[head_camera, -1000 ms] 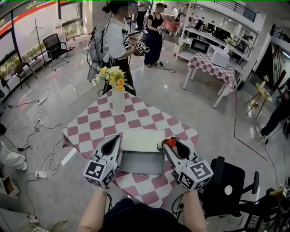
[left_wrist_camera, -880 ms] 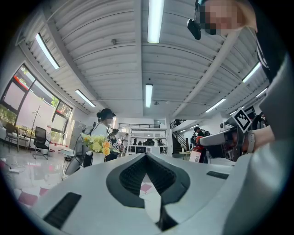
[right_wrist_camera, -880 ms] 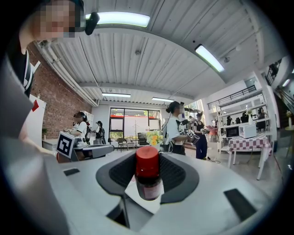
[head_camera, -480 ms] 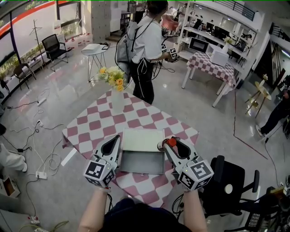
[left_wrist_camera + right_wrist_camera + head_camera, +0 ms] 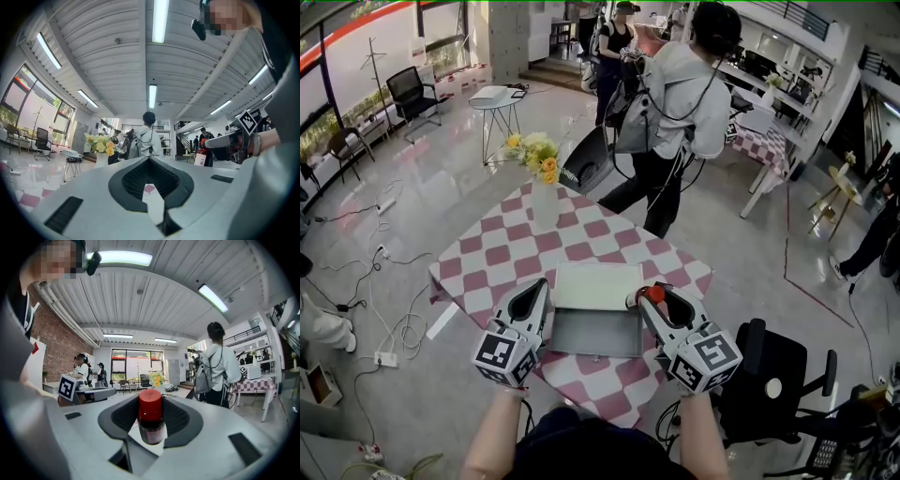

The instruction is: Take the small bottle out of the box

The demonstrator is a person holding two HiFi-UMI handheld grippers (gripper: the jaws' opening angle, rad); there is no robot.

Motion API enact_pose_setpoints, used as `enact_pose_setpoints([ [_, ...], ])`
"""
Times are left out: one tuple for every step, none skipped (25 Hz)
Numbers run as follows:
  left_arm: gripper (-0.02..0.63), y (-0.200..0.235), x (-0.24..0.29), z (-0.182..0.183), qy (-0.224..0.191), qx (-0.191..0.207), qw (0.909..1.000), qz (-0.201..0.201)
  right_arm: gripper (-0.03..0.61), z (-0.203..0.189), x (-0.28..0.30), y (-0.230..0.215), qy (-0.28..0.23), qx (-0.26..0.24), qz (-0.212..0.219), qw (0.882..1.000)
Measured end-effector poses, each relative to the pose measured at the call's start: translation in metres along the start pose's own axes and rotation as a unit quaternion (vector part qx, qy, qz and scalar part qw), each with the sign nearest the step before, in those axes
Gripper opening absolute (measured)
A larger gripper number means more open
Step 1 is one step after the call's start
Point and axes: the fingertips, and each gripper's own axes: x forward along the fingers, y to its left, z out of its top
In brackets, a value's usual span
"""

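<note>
One pink-and-white checked table (image 5: pixel 487 262) carries an open grey box (image 5: pixel 592 335). At the box's left edge is the left gripper (image 5: pixel 150 161), jaws together on nothing. At its right edge, the right gripper (image 5: pixel 649 298) clamps the small bottle (image 5: pixel 151 425), which is upright and outside the box, with a red cap and dark body.

box (image 5: pixel 595 335) on table (image 5: pixel 492 255), vase (image 5: pixel 544 210) behind it, small bottle (image 5: pixel 653 294) right of it
</note>
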Motion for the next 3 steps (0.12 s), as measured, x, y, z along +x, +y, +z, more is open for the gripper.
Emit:
enact_pose_setpoints([
  [0.005,0.0006,-0.0002,-0.0008,0.000,0.000,1.0000,0.000,0.150,-0.0008,0.0006,0.0005,0.001,0.000,0.001,1.000],
  [0.005,0.0013,-0.0004,-0.0016,0.001,0.000,1.0000,0.000,0.150,-0.0017,0.0011,0.0009,0.001,0.000,0.001,1.000],
  [0.005,0.0020,-0.0005,-0.0024,0.001,0.001,1.0000,0.000,0.150,-0.0026,0.0017,0.0013,0.002,0.001,0.002,1.000],
])
